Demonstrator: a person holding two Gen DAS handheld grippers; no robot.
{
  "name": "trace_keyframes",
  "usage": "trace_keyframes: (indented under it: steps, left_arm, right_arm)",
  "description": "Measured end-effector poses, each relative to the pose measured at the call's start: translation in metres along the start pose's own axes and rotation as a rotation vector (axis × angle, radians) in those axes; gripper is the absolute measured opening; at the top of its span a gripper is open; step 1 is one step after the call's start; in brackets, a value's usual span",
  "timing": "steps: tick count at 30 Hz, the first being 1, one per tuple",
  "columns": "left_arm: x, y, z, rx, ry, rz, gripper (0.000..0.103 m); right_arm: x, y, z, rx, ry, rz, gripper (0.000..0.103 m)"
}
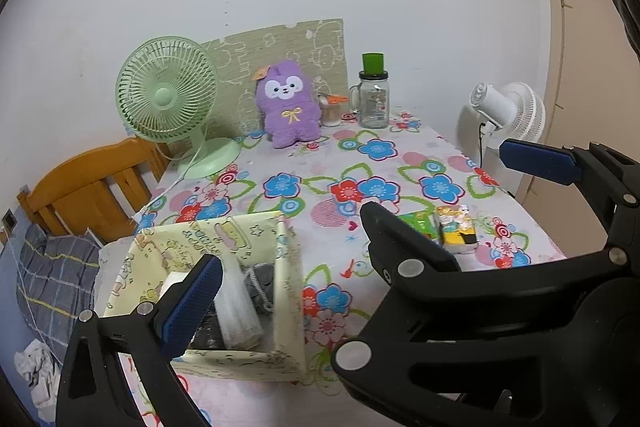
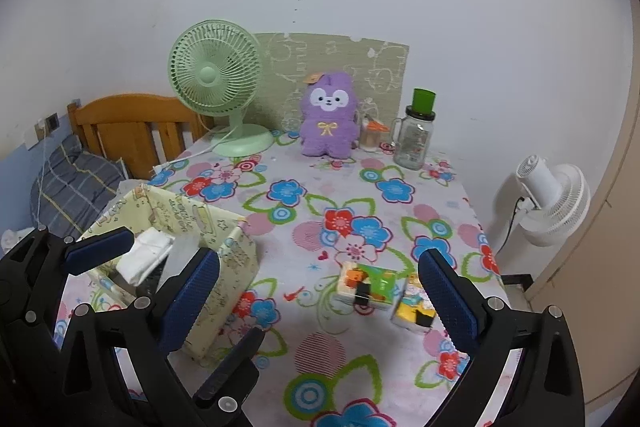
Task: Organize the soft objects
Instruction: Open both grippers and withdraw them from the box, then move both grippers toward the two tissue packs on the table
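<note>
Both the left gripper [image 2: 142, 255] and right gripper [image 2: 320, 299] hang wide open and empty over the bench [image 2: 304, 163], tissue packs [image 2: 368, 285] lying at the right gripper's one o'clock.

A: Soft items, near edge of table: two tissue packs. First tissue pack [image 2: 366, 287] lies flat, green, orange and white wrapper. Second tissue pack [image 2: 414, 307] just beside it on its right, yellow and white, turned slightly askew.

B: And the fabric box [image 2: 224, 267]?

A: Pale yellow, cartoon print, open top, well left of the packs. Inside: folded white cloth [image 2: 146, 257], something grey [image 1: 262, 281] and a clear wrapped bundle [image 1: 236, 311] (contents unclear).

B: Plush?

A: Purple plush toy [image 2: 329, 115] upright at the far edge, facing forward, yellow bow.
</note>
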State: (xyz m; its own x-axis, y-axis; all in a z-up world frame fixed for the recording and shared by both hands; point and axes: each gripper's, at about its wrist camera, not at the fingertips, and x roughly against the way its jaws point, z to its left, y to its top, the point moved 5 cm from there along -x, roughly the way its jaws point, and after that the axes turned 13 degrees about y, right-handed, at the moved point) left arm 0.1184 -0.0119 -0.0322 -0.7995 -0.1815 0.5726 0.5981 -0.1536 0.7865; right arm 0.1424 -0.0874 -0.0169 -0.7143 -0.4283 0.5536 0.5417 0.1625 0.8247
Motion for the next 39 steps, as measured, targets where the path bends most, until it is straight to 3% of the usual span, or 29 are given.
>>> trace_keyframes:
  steps: [20, 39]
  left_arm:
    - [0.003, 0.009, -0.056, -0.031, -0.040, 0.005, 0.103]
    - [-0.035, -0.003, -0.105, -0.064, -0.068, 0.066, 0.102]
  right_arm:
    - [0.017, -0.018, -0.053, -0.076, -0.036, -0.011, 0.101]
    - [-0.014, -0.050, -0.102, -0.125, -0.047, 0.048, 0.101]
